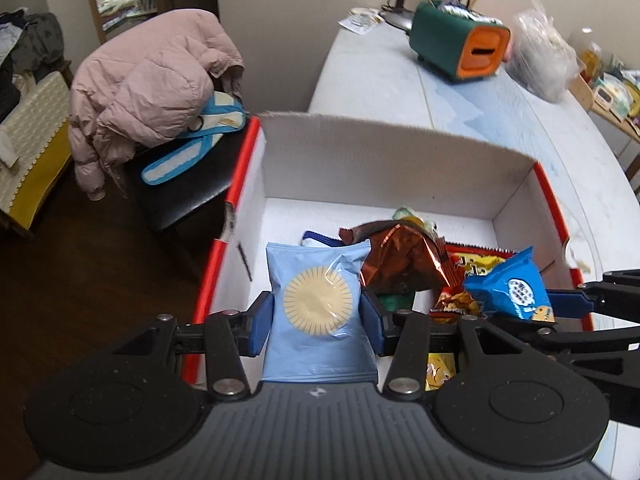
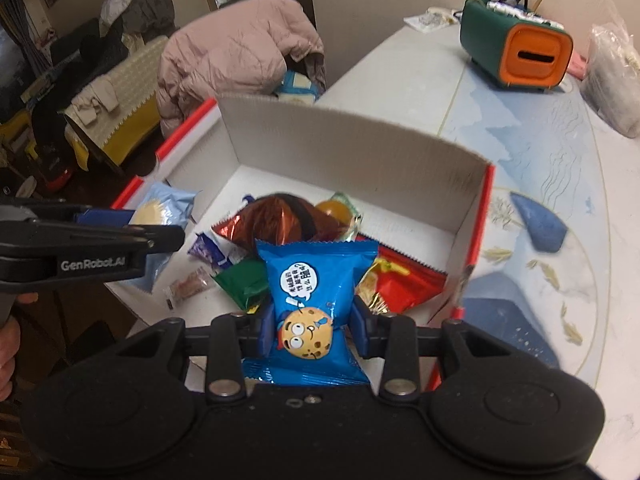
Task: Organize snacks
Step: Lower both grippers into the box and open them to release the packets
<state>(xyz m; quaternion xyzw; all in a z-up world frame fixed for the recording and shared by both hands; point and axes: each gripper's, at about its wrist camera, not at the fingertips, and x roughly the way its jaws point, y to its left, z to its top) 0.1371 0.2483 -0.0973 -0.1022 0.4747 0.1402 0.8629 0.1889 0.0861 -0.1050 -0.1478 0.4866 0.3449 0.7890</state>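
Note:
My left gripper [image 1: 318,322] is shut on a light blue packet with a round pale wafer [image 1: 318,308], held over the left part of a white box with red edges [image 1: 360,168]. My right gripper [image 2: 314,330] is shut on a bright blue cookie packet [image 2: 316,292], held over the same box [image 2: 360,152]; that packet also shows in the left wrist view [image 1: 512,284]. In the box lie a brown foil bag [image 2: 280,220], a green packet [image 2: 244,284], a red and yellow bag [image 2: 404,280] and other small snacks.
The box stands at the near edge of a pale blue patterned table [image 2: 540,160]. A green and orange holder [image 2: 516,48] and a clear plastic bag [image 2: 612,72] stand at the back. A chair with a pink jacket [image 1: 148,80] is to the left.

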